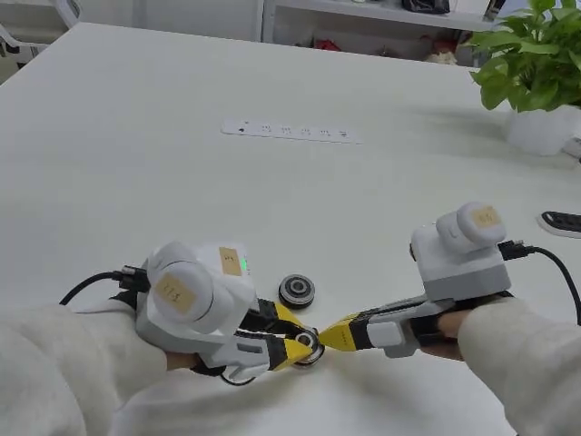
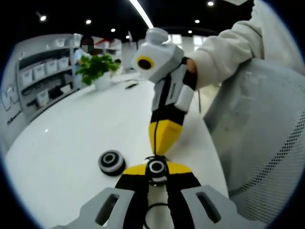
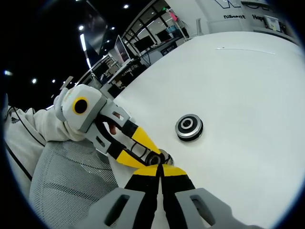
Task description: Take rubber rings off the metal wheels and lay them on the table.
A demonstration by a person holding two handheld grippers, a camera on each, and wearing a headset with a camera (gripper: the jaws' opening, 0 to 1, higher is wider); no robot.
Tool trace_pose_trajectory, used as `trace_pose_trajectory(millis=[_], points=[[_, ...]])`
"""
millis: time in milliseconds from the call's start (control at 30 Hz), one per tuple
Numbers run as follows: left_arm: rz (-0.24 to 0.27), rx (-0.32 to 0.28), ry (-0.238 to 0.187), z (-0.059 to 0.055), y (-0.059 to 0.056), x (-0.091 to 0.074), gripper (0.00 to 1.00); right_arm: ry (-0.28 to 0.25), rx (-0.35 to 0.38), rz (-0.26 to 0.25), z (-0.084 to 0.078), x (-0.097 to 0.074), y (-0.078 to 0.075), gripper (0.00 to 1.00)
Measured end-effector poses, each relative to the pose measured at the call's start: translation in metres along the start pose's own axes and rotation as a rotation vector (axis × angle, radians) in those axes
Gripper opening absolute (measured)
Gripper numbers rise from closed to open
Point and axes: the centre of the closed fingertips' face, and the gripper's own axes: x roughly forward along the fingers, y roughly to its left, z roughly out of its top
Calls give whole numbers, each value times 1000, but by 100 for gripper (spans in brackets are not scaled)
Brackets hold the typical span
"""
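My left gripper (image 1: 303, 345) is shut on a small metal wheel (image 1: 310, 341) just above the table's near edge; in the left gripper view the wheel (image 2: 156, 168) sits between the yellow fingertips (image 2: 131, 169). My right gripper (image 1: 324, 337) meets it from the right, jaws shut at the wheel's rim, apparently pinching its thin black rubber ring (image 2: 153, 156). In the right gripper view the shut tips (image 3: 161, 167) touch the held wheel (image 3: 155, 159). A second wheel (image 1: 297, 290) with its black ring lies flat on the table just behind, also seen as wheel (image 3: 189, 127).
A white power strip (image 1: 290, 131) lies mid-table. A potted plant (image 1: 536, 64) stands at the far right, a black device (image 1: 561, 222) at the right edge. A thin black loop (image 2: 157, 209) hangs under the left jaws. White sleeves frame both grippers.
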Motion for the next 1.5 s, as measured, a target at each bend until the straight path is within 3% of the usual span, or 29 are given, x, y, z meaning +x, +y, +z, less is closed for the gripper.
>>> trace_pose_trajectory(millis=[500,533,600,767,1033,1233,1500], points=[[3,-3,0,0,0,0,14,-17,2,41,4,2,8,0],[3,-4,-1,0,0,0,14,-64,25,62,12,3,13,0],[3,-4,-1,0,0,0,14,-81,36,61,17,0,12,0],[5,-2,0,0,0,0,14,-48,26,43,9,1,8,0],[3,4,26,1,-1,-1,15,-44,24,28,9,1,5,0],[-30,14,27,9,-4,-9,23,-52,39,27,10,0,4,0],[-40,42,-10,37,-3,-29,46,-103,76,13,18,-11,-3,0]])
